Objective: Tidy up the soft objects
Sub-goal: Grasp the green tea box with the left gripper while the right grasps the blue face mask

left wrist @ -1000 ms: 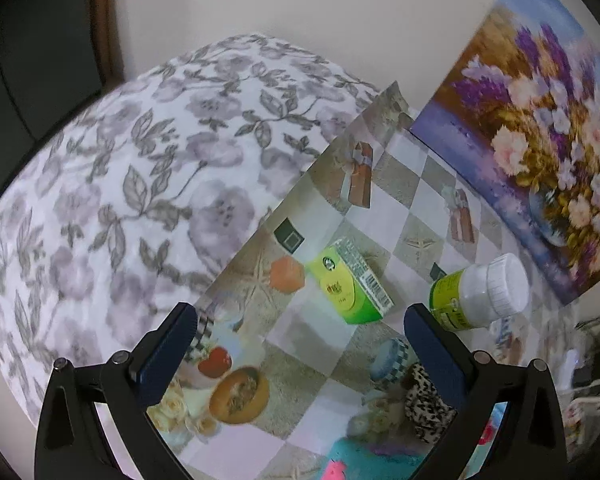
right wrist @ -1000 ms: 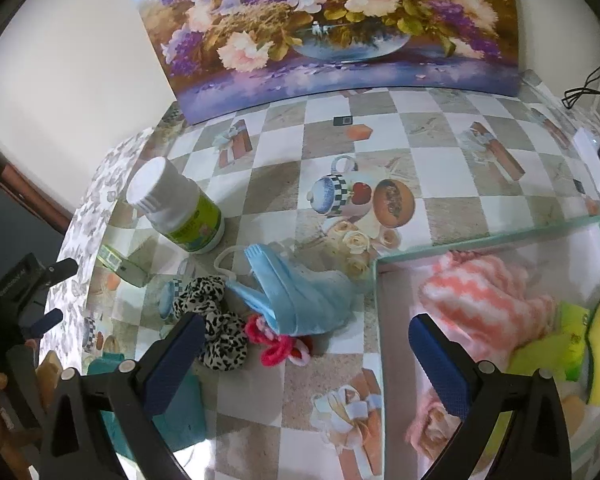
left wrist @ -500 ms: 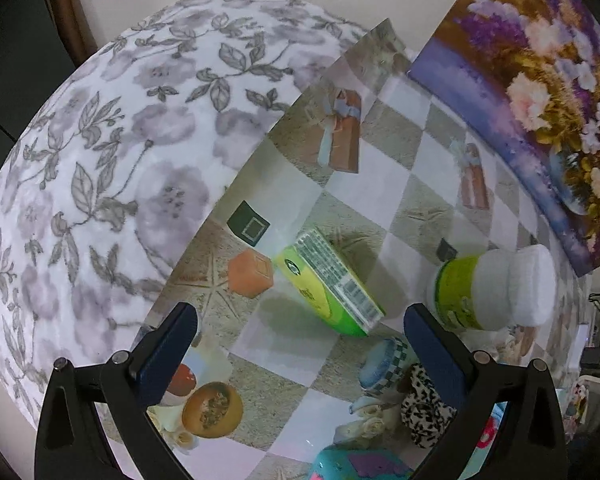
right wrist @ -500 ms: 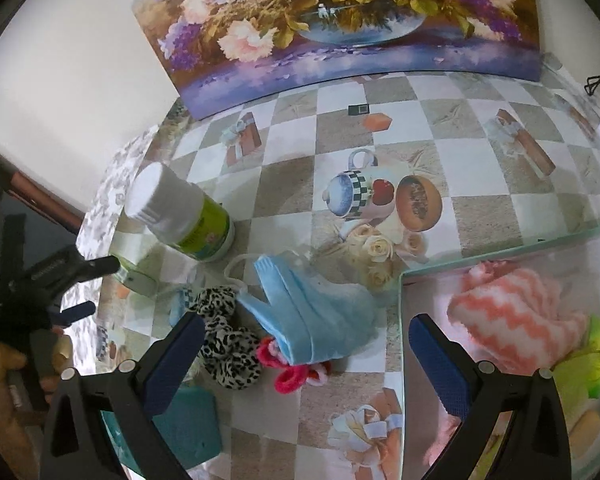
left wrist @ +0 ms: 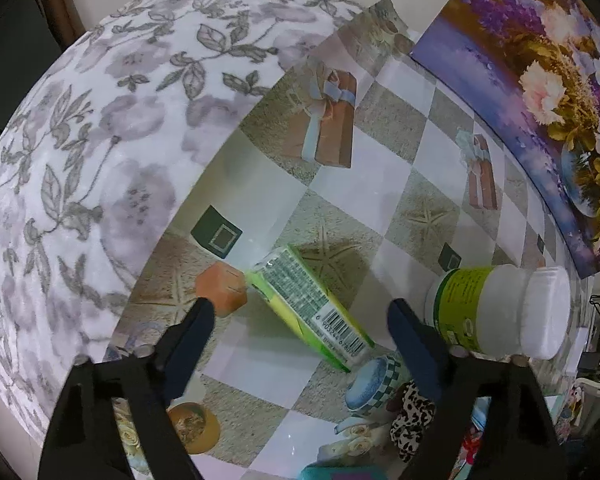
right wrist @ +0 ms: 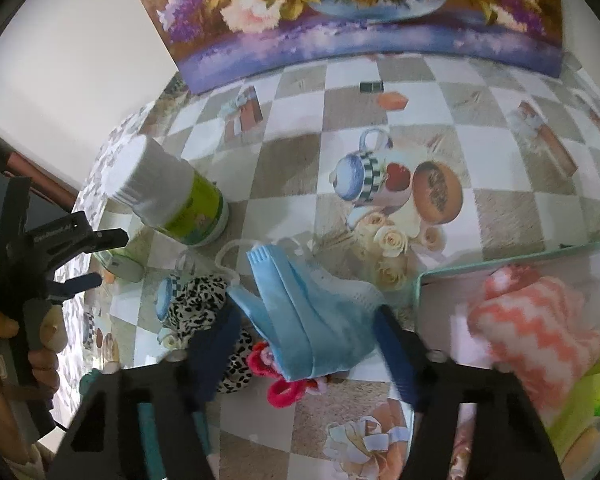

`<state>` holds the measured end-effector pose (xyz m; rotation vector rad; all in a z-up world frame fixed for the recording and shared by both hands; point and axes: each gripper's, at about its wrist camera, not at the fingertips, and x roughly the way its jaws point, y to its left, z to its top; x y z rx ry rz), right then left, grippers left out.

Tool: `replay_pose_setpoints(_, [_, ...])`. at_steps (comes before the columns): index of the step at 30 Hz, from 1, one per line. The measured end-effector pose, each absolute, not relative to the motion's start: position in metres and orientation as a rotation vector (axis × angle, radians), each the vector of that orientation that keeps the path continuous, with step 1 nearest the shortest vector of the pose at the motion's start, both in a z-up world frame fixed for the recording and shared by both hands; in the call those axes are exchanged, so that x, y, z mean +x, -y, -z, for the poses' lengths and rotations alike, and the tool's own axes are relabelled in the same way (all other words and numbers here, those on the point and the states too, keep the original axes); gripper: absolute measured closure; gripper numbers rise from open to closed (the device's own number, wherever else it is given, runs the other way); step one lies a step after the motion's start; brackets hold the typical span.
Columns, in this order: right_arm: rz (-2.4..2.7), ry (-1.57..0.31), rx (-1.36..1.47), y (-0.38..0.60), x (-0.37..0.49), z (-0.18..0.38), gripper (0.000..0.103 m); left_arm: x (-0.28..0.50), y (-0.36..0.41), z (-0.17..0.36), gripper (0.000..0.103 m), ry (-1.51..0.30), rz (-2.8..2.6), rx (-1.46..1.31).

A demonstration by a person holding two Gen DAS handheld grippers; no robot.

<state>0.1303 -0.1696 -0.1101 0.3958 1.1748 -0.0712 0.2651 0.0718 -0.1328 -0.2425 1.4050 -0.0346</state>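
Face mask (right wrist: 304, 312), blue, 1 pc, lies crumpled on the counter (right wrist: 500, 184) between the spread jaws of the right gripper (right wrist: 304, 356); the jaws flank it w/o pinching it. Its white ear loop trails toward the bottle.

Left to right in the right wrist view:
- Left gripper (right wrist: 60, 256), held in a hand (right wrist: 4, 364), far left. Jaws apart, nothing pinched.
- Green carton (right wrist: 120, 262), 1 pc, partly hidden behind that gripper.
- White bottle (right wrist: 168, 196) w/ green label, 1 pc, upright, beyond the mask.
- Leopard-print scrunchie (right wrist: 204, 312), 1 pc, touching the mask's left edge; the right gripper's left finger overlaps it.
- Pink hair tie (right wrist: 276, 380), 1 pc seen, partly under the mask's near edge.
- Teal item, bottom left, mostly hidden by the gripper body; cannot tell what it is.
- Box (right wrist: 440, 276) w/ teal rim, 1 pc, just right of the mask. Inside: coral-and-white zigzag cloth (right wrist: 540, 344) and a yellow-green item, cut off at frame edge.

Left wrist view: green carton (left wrist: 312, 304) lies flat on the counter (left wrist: 380, 208) just ahead of the left gripper (left wrist: 300, 332), roughly centred on the gap. White bottle (left wrist: 496, 308) stands near the right-hand finger. Floral cloth (left wrist: 112, 128) covers the surface left of the counter. Flower painting (left wrist: 548, 92) leans at the rear.
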Motion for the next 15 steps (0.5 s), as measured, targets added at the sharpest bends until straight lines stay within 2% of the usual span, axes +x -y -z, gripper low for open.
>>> replay_pose_setpoints(5, [0.061, -1.185, 0.406, 0.17, 0.13, 0.118, 0.052, 0.267, -0.07, 0.144, 0.057, -1.42, 0.043, -0.262])
replay_pose_setpoints(9, [0.062, -1.195, 0.42, 0.173, 0.129, 0.123, 0.063, 0.266, -0.068, 0.144, 0.069, -1.405, 0.044, -0.244])
replay_pose_setpoints(10, [0.063, -1.199, 0.424, 0.174, 0.129, 0.125, 0.069, 0.265, -0.069, 0.144, 0.07, -1.406, 0.044, -0.249])
replay_pose_setpoints(15, [0.068, -1.21, 0.447, 0.178, 0.127, 0.129, 0.08, 0.247, -0.079, 0.136, 0.072, -1.389, 0.028, -0.279])
